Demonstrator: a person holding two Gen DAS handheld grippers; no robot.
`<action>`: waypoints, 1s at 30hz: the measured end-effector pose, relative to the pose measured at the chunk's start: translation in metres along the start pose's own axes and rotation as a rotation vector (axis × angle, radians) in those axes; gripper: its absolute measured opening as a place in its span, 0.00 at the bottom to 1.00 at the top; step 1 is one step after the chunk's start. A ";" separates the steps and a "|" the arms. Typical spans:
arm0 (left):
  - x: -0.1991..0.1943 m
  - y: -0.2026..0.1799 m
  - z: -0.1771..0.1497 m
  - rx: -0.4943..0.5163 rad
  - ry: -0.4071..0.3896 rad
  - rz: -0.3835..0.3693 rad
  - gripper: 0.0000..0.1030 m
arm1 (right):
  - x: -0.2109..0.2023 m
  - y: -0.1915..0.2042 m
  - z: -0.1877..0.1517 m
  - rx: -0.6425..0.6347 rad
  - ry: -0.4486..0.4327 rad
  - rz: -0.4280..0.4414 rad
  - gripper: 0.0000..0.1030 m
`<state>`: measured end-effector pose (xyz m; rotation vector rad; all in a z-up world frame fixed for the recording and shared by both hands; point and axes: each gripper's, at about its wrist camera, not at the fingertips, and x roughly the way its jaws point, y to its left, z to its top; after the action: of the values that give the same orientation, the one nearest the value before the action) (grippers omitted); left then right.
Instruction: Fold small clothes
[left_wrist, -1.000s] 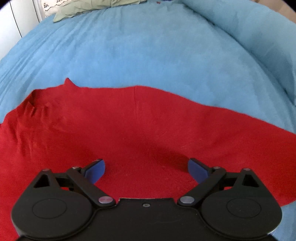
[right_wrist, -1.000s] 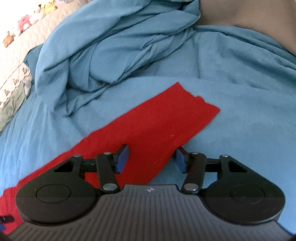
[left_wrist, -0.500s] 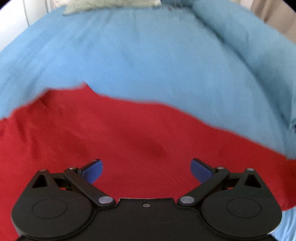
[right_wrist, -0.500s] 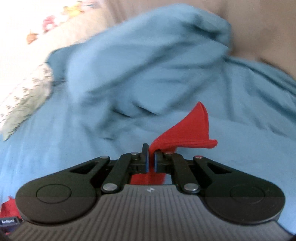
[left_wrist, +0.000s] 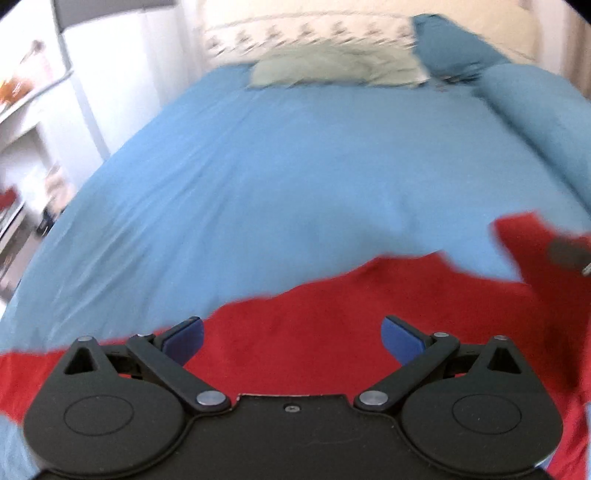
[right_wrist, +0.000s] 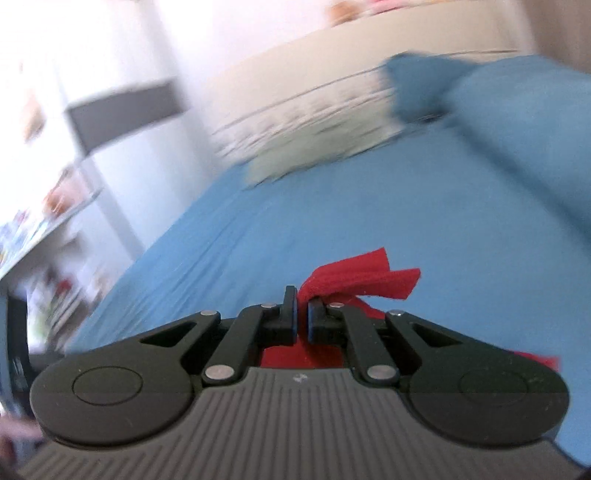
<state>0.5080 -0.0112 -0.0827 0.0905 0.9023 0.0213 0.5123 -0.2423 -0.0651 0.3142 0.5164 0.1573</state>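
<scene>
A red garment (left_wrist: 325, 325) lies spread on the blue bed cover (left_wrist: 280, 177), filling the lower part of the left wrist view. My left gripper (left_wrist: 291, 338) hangs above it, open, with nothing between its blue pads. At the right edge of that view one end of the cloth is lifted off the bed. In the right wrist view my right gripper (right_wrist: 303, 314) is shut on that end of the red garment (right_wrist: 362, 282), and a bunched flap sticks out past the fingertips. The remainder hangs below, mostly hidden by the gripper body.
A pale green pillow (left_wrist: 332, 70) and a patterned cream cover (left_wrist: 306, 27) lie at the head of the bed. Bunched blue bedding (left_wrist: 524, 99) runs along the right side. White shelves and furniture (left_wrist: 33, 122) stand left of the bed.
My right gripper closed on the garment's end, lifted it off the bed and swung round toward the bed's head. My left gripper, still open, rose and drew back over the cloth.
</scene>
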 end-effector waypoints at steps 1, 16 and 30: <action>0.006 0.013 -0.005 -0.013 0.017 -0.007 1.00 | 0.019 0.021 -0.016 -0.054 0.033 0.025 0.20; 0.035 0.067 -0.048 -0.076 0.088 -0.195 1.00 | 0.105 0.109 -0.169 -0.426 0.307 0.008 0.43; 0.035 -0.053 -0.039 0.255 0.044 -0.348 0.93 | 0.006 0.037 -0.150 -0.397 0.334 -0.128 0.74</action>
<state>0.4975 -0.0593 -0.1388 0.1698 0.9511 -0.4177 0.4393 -0.1675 -0.1789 -0.1370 0.8175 0.1854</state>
